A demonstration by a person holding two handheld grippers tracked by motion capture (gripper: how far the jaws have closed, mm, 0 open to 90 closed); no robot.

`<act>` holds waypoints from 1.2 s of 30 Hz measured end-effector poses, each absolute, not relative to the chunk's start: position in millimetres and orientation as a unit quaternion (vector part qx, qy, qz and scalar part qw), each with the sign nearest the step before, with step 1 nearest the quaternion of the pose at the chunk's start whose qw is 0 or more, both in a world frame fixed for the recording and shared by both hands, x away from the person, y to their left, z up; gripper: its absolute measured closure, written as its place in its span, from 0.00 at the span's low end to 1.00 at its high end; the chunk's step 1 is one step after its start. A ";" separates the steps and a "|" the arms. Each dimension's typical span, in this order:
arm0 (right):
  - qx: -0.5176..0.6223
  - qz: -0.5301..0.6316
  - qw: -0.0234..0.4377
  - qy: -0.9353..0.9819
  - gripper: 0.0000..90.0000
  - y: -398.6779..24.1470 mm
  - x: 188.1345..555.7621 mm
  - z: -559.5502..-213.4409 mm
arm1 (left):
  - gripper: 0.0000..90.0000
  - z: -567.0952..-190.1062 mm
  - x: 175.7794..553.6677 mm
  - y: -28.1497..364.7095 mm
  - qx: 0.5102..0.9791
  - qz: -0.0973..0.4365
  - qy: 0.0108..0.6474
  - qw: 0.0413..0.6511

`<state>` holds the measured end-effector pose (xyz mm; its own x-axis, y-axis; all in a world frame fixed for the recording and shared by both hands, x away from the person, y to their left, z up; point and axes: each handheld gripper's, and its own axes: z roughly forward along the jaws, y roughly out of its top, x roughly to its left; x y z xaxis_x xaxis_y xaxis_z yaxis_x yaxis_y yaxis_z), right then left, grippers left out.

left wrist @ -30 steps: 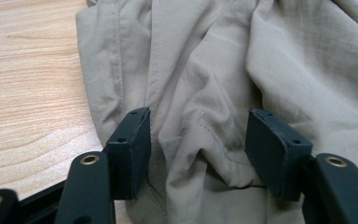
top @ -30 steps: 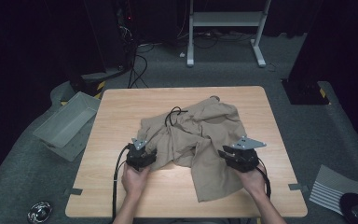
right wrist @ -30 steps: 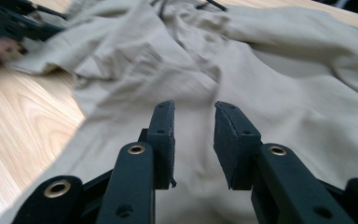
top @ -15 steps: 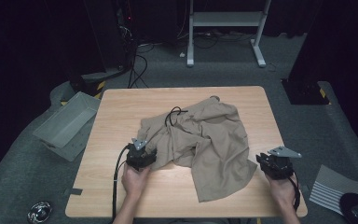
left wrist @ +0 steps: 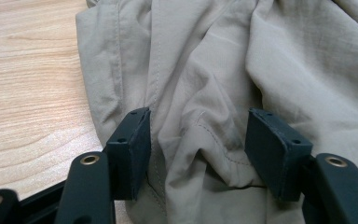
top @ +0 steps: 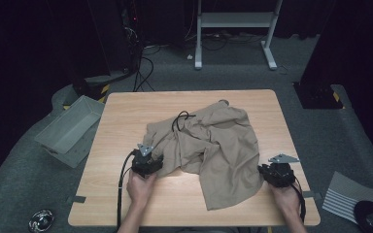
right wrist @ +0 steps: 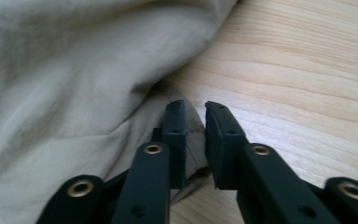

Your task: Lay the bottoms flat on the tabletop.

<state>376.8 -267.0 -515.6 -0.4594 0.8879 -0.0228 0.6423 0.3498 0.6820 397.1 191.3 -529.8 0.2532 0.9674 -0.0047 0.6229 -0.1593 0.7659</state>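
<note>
From my remote station I judge the work in hand to be spreading or folding the crumpled beige cotton garment (top: 209, 148), and I put it at an early stage. The garment lies bunched in the middle of the light wooden desk (top: 126, 111), with a black drawstring (top: 180, 119) looped on its far-left part. Nothing is flattened or folded yet; taking hold of both edges, lifting and laying out all remain.

Left side: my left hand-held gripper (top: 148, 165) rests at the garment's near-left edge. In the left gripper view its jaws stand wide apart, with a raised fold of seamed cloth (left wrist: 200, 140) between them. Its pads (left wrist: 140, 144) do not press that fold, so I count no grip here.

Right side: my right hand-held gripper (top: 274, 174) sits at the garment's near-right edge. Its jaws have just been closing and now stand narrow. In the right gripper view the cloth hem (right wrist: 193, 135) runs between the pads (right wrist: 176, 135), which look nearly on it. A slim gap is visible, so I judge this grip not yet complete.

Count: one garment, one drawstring, one desk, two hand-held grippers. Off the desk: one grey plastic bin (top: 70, 128) on the floor at left, and one white metal stand (top: 235, 29) at far centre.
</note>
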 end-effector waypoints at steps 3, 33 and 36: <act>0.474 0.302 0.199 0.803 0.94 -264.4 376.3 -514.6 | 0.45 -529.7 397.2 191.7 0.717 0.255 0.555 0.336; 0.490 0.314 0.211 0.786 0.96 -273.9 356.1 -517.7 | 0.45 -529.7 397.1 191.4 0.717 0.257 0.555 0.336; 0.480 0.303 0.220 0.793 0.98 -273.5 350.4 -517.0 | 0.45 -529.7 397.1 191.5 0.717 0.256 0.555 0.336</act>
